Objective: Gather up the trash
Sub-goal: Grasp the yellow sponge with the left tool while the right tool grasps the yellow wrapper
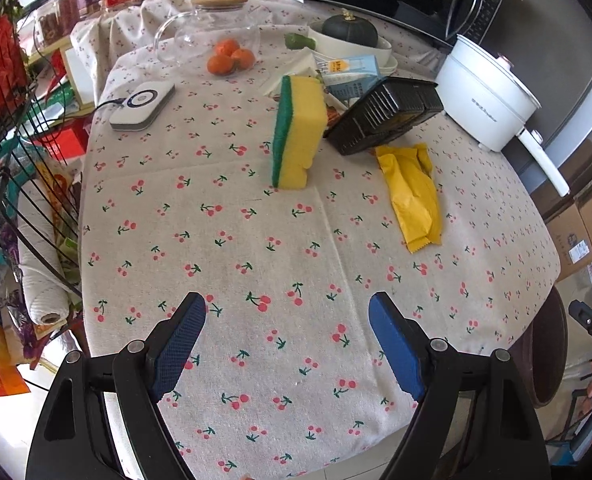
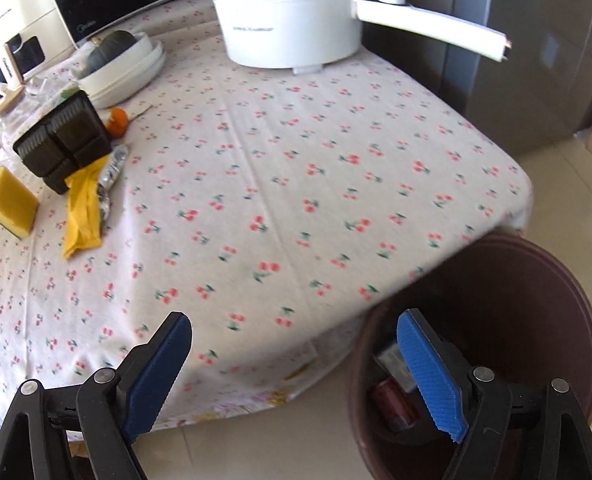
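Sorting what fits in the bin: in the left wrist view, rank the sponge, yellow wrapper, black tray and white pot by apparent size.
1. white pot
2. black tray, sponge and yellow wrapper look about alike; differing nearness makes ranking them unsure.

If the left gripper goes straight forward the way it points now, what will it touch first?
Probably the bare cherry-print tablecloth. The open, empty left gripper tilts down at the table, and nothing lies between its fingers. The sponge and the yellow wrapper look further off, though depth is uncertain.
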### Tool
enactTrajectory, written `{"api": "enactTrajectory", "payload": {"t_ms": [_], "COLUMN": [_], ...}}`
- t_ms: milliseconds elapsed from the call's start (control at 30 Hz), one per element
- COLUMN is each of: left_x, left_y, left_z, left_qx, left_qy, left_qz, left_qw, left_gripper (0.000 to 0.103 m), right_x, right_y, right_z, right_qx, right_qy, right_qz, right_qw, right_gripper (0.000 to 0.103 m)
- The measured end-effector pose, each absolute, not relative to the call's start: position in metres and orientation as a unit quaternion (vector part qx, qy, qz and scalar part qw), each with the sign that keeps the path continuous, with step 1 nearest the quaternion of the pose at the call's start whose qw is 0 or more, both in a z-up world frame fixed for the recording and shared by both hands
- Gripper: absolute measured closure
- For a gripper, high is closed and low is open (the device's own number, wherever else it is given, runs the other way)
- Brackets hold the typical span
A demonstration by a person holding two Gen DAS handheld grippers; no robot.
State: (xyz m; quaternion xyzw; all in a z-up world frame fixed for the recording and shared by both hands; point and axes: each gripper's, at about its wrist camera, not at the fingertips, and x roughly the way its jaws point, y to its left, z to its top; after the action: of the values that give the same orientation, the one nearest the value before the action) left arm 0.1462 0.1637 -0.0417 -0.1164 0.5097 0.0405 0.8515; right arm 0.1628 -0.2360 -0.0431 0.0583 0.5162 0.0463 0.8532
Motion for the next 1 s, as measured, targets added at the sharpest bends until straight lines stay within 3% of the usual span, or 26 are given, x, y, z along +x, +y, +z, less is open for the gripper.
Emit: {"api": "enactTrajectory", "payload": {"t_ms": [533, 700, 867, 1000], "left_x": [0.222, 0.242, 0.246, 0.242], "left_y": [0.168, 0.168, 0.170, 0.169], "left_z": [-0.040, -0.051, -0.057, -0.056], "left_qx": [-0.138, -0.150, -0.174, -0.174], "left_qy": [0.422, 0.426, 0.431, 0.436], "left_qz": [0.078, 0.092, 0.083, 0.080], "left_qw": [0.892, 0.888, 0.882, 0.879], "left_gripper": [0.018, 0.036, 0.067, 0.070], "right_x": [0.201, 0.210, 0.215, 0.218], "right_y": [-0.179, -0.176, -0.169, -0.159], "right_z": [-0.063, -0.071, -0.077, -0.080], "right_qx": [0.072, 0.082, 0.070, 0.049], "right_qy": [0.528, 0.533, 0.538, 0.533], "right_qz": [0.081, 0.079, 0.081, 0.079], "right_qw": [0.843, 0.838, 0.836, 0.841], "right_gripper": [0.014, 0.014, 0.014, 0.014]}}
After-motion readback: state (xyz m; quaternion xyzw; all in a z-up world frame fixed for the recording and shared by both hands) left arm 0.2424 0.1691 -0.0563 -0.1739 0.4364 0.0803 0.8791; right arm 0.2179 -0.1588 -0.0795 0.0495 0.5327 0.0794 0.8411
